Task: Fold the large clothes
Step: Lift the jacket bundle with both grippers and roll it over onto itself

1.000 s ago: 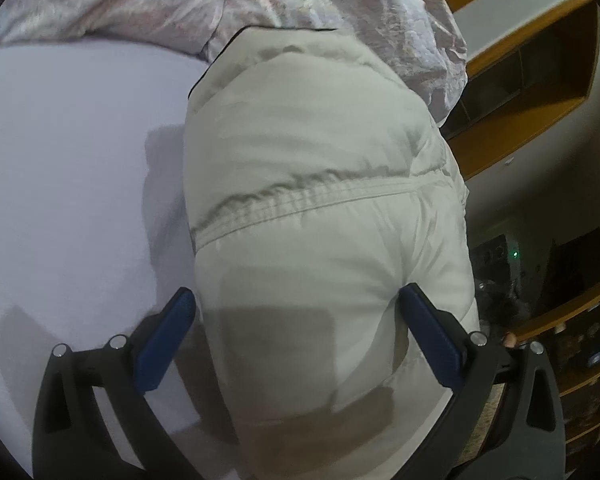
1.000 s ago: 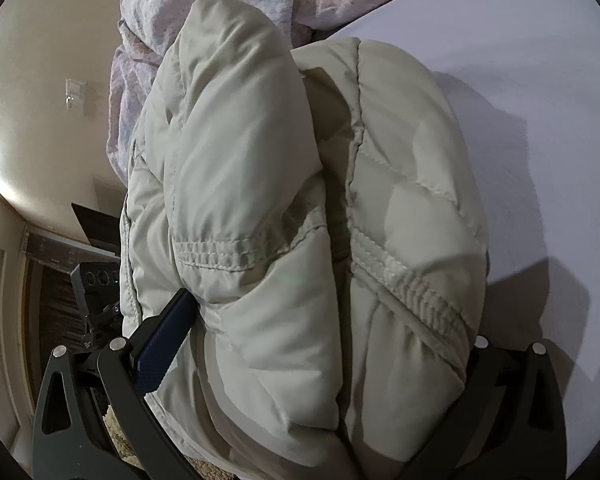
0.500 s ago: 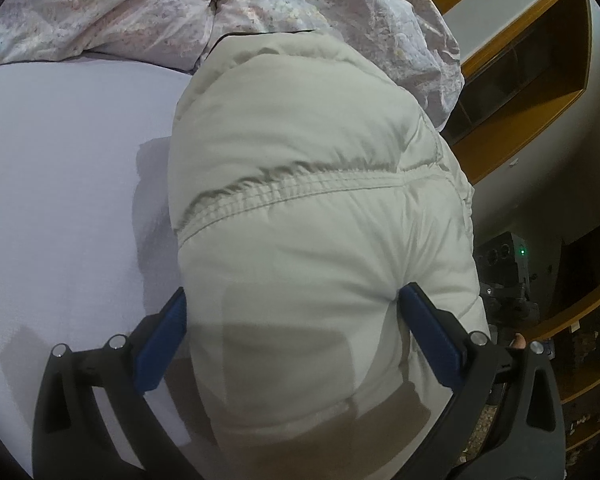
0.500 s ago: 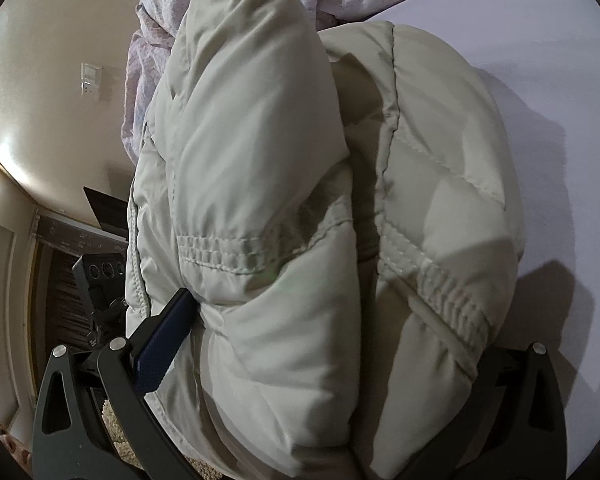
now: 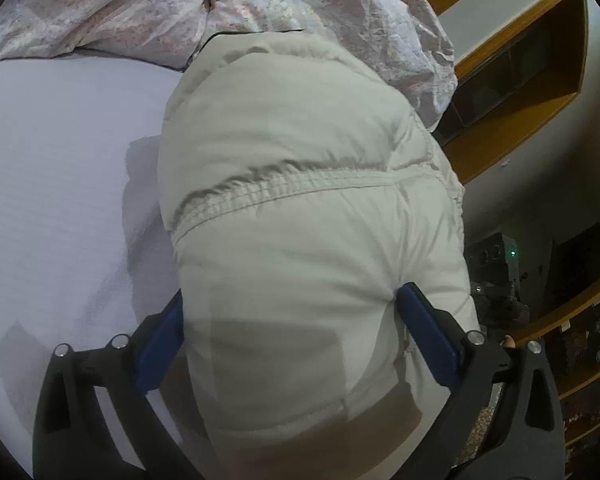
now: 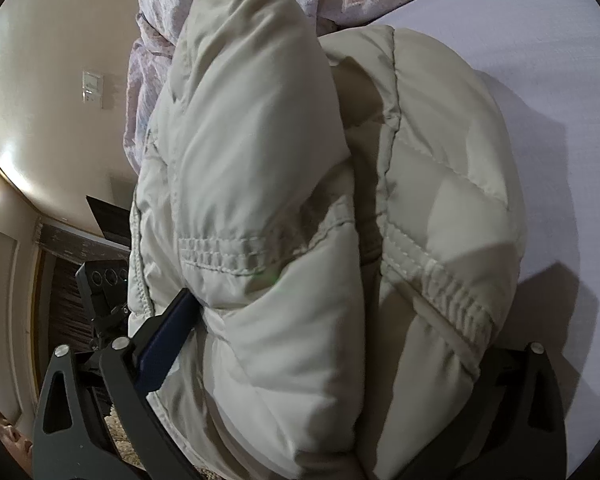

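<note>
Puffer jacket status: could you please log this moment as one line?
puffer jacket: bundled, on bed sheet | left claw: straddling bundle | right claw: straddling bundle | duvet: behind

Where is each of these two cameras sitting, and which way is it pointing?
Left wrist view: sits on the left gripper, looking forward along its blue-padded fingers at the cream puffer jacket bulging between them, with the white bed sheet to the left.
Right wrist view: sits on the right gripper, facing the jacket's folded layers; one blue finger shows, the other is hidden by fabric.
Shared: the jacket, sheet and floral duvet.
</note>
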A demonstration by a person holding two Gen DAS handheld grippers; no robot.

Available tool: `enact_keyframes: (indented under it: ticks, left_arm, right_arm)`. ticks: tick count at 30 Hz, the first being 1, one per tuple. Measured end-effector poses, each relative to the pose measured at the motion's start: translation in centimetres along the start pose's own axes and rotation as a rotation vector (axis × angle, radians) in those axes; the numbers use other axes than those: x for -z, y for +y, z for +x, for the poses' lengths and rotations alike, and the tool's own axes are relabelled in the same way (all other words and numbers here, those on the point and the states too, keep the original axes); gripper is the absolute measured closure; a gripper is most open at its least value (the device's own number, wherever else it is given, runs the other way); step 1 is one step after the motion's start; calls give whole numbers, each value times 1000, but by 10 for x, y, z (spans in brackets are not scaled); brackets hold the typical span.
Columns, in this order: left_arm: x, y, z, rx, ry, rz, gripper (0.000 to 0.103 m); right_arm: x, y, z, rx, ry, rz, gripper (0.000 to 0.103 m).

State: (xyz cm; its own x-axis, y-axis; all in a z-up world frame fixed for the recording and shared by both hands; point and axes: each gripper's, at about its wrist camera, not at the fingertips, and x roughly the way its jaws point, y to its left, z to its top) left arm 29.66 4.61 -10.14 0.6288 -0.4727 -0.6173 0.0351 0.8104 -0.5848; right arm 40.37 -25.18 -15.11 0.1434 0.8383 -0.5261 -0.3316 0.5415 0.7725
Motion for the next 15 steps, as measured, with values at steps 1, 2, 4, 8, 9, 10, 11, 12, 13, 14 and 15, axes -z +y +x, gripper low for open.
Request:
enact_keyframes:
  ticks: [1,2,4,8,9,10,11,12,13,14,15]
  left_arm:
    - [-1,0,-2,9,1,1,10]
    - [-2,0,-4,13,-2,2,12]
    - [-4,-1,-11,18,-16,5,19]
    - [-11,-3,-26,24,-61,26,26]
    - [-13,-3,-31,23,-81,34,27]
    - [-15,-4,-38,23,-101,44,28]
    - [-19,-3,-45,23,-122,49,28]
    - [-22,-2,-51,23,-138,47,28]
    - [-25,1,-57,24,-151,44,28]
    - [-28,6,-65,26,-170,40,28]
    - [-31,9,-71,25,-187,35,28]
  right_arm:
    - [1,2,-2,-6,-14,-12,10]
    - [2,4,-5,-11,-24,-25,13]
    - [4,9,-8,-17,-53,-50,27]
    - [2,24,-5,-39,-79,-105,35]
    - [0,28,-2,-48,-77,-112,37]
    - [-1,30,1,-54,-72,-118,38]
    - [-4,36,7,-59,-67,-129,38]
    - [-7,42,11,-63,-64,-140,39]
    - [-10,48,14,-65,-64,-152,39]
    - [-14,56,18,-69,-64,-172,39]
    - [-19,65,22,-77,-63,-188,39]
